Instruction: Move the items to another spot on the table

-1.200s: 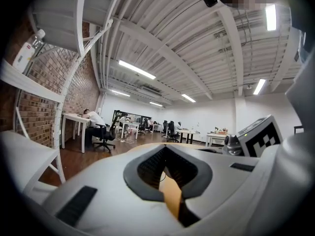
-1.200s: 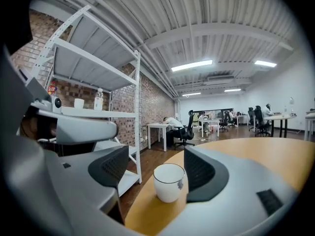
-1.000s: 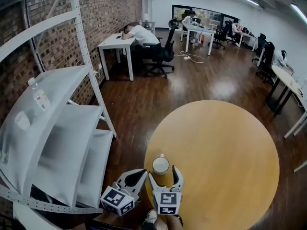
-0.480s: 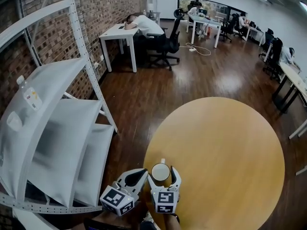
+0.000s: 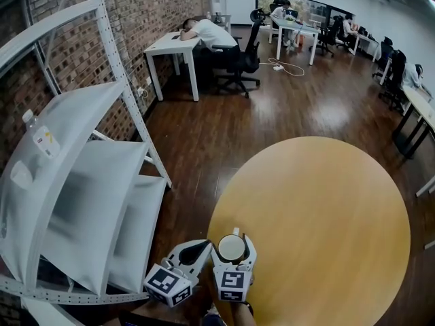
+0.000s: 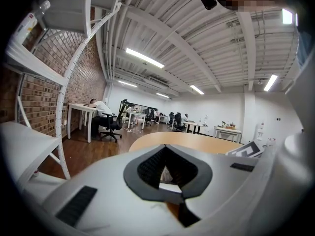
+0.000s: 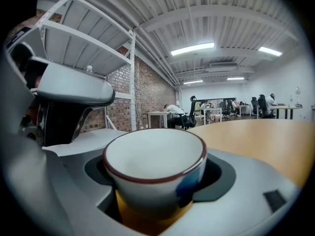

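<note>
A white cup (image 5: 231, 248) with a dark red rim and a blue patch on its side (image 7: 155, 171) stands at the near edge of the round wooden table (image 5: 319, 209). My right gripper (image 5: 233, 243) has a jaw on each side of the cup and is shut on it. In the right gripper view the cup fills the gap between the jaws (image 7: 157, 166). My left gripper (image 5: 197, 248) hangs just left of the cup, over the table's rim, with its jaws shut on nothing (image 6: 167, 156).
A white metal shelf rack (image 5: 81, 175) stands at the left, with a plastic bottle (image 5: 41, 138) on an upper shelf. Beyond the table lie dark wood floor, a white desk (image 5: 170, 46) with a person slumped on it, and office chairs.
The right gripper has slid forward around the cup and its jaws have closed in on the cup's sides. The left gripper has stayed beside it.
</note>
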{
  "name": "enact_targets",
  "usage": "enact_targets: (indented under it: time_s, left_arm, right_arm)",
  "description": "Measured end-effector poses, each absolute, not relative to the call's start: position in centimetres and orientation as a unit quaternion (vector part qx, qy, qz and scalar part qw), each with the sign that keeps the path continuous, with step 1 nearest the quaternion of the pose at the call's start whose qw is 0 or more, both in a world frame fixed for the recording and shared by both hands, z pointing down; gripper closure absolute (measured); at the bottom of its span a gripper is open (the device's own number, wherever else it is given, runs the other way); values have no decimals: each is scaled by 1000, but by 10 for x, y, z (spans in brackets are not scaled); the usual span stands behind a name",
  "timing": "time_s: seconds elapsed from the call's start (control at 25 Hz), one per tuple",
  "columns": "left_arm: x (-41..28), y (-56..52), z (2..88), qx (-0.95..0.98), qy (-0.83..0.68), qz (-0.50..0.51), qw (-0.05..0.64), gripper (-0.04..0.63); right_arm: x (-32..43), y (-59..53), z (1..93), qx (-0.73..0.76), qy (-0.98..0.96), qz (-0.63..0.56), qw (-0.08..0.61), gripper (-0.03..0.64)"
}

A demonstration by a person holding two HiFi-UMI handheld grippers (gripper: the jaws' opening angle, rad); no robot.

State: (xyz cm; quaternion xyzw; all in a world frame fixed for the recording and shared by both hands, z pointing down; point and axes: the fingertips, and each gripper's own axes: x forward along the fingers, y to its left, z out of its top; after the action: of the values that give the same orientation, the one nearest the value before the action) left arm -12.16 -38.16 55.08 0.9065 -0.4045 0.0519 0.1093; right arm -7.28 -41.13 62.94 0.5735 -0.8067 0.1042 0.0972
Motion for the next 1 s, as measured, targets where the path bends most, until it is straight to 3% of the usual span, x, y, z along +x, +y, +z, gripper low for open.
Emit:
enact_targets:
  time_s: [0.52,1.0]
  left_arm:
    - [-120,-380,547,908,-401,50,109,589]
    - [-137,-359,499,909,-408,31,82,589]
  right_arm:
    - [-73,-414,622,556,-820,101,95,202]
    - [-77,-394,552,565,-818,74,79,202]
